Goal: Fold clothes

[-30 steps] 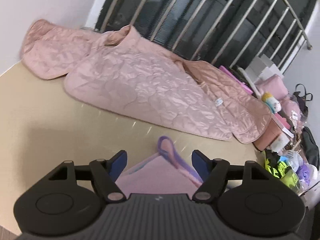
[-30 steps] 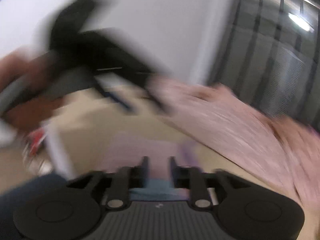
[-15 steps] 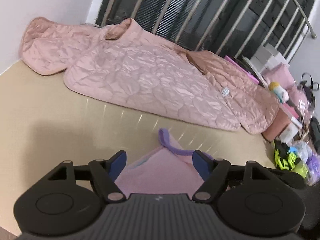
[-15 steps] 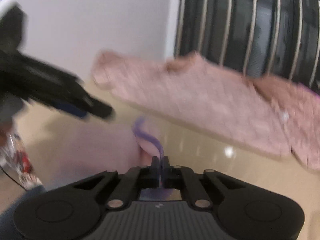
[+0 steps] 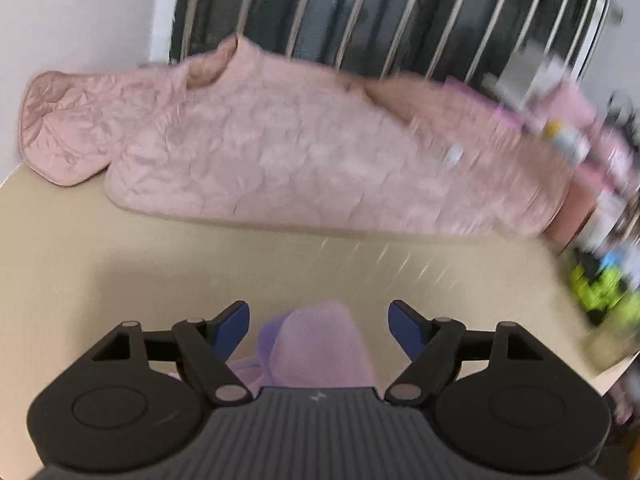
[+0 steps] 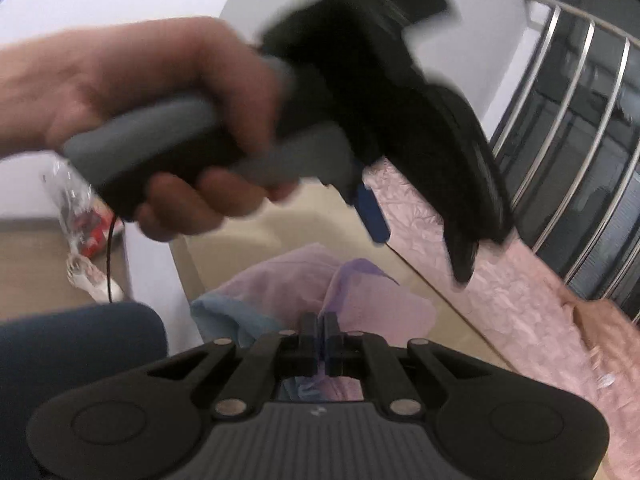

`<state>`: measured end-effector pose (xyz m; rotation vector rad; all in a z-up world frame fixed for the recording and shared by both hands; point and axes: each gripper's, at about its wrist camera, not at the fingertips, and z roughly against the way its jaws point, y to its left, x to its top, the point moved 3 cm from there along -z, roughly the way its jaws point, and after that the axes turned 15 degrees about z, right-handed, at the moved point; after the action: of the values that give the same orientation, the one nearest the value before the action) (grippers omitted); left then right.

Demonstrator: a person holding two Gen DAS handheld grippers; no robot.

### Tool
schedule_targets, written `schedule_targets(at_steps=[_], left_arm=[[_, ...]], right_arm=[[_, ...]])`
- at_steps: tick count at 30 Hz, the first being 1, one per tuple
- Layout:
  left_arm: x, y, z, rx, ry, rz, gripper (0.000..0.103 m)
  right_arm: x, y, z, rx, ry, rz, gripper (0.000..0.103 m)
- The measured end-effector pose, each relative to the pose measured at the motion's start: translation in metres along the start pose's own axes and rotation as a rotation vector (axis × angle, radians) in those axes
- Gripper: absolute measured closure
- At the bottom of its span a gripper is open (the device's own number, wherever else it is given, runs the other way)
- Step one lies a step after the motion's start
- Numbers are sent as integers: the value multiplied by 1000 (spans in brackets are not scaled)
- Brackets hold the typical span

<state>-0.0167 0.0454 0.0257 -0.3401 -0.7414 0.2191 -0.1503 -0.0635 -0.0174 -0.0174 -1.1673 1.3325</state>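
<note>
A small pale pink garment (image 5: 320, 344) with purple and light blue trim lies bunched on the beige table (image 5: 120, 264). In the left wrist view my left gripper (image 5: 319, 322) is open above it, blue pads wide apart, holding nothing. In the right wrist view the garment (image 6: 280, 288) is lifted in a fold and my right gripper (image 6: 320, 322) is shut on its cloth. The left gripper (image 6: 420, 240), held by a hand, hangs blurred just above and beyond the garment.
A large pink quilted jacket (image 5: 288, 152) lies spread along the table's far side, also at the right of the right wrist view (image 6: 520, 300). A metal railing (image 5: 380, 12) stands behind it. Boxes and bright clutter (image 5: 600, 280) sit off the right edge.
My right gripper stays shut on the garment and has pulled it up into a bunched fold. My left gripper has lifted and swung; it stays open. Both views are blurred.
</note>
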Motion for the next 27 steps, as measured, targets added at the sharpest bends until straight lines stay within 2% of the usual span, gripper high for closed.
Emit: schedule_targets(at_steps=[1,4,5,6,8,9,12,15,17,19,20,21,23,24,27], left_arm=[[-3,1,-1,23,0,-25,25],[-14,18,9,37,-12,-23,25],[-18,24,8,70,-2,-22,24],[-22,30,7,103,9,-21,24],[-28,38,8,138,8,-11,24],[-31,41,10,145,0,-4,21],[-38,48,15,166,-21,17,16],[-43,47,11,182,-9,26,16],[-46,45,12,154,-13,45,18],[-50,39,14,98,-23,35,34],[-51,38,15,63,-23,50,64],[-52,37,15,34,-16,84,75],[-54,35,14,-20,-6,142,77],[-54,28,12,-19,-8,129,79],[-54,13,3,-52,-5,186,80]], right_arm=[[1,1,1,-2,7,0,100],[0,1,5,-17,34,-25,83],[-1,-3,12,-11,10,-70,70],[-2,-8,21,1,-25,-126,51],[-12,-24,34,28,-80,-306,31],[-17,-33,40,42,-107,-403,29],[-35,-54,27,63,-57,-662,29],[-49,-59,5,91,7,-783,34],[-50,-51,-6,139,43,-764,39],[-47,-45,-8,141,43,-716,50],[-45,-41,-8,138,40,-690,61],[-44,-40,-6,130,39,-653,69],[-41,-40,-1,109,39,-569,77],[-41,-43,-1,101,43,-529,81],[-54,-65,0,84,76,-441,84]])
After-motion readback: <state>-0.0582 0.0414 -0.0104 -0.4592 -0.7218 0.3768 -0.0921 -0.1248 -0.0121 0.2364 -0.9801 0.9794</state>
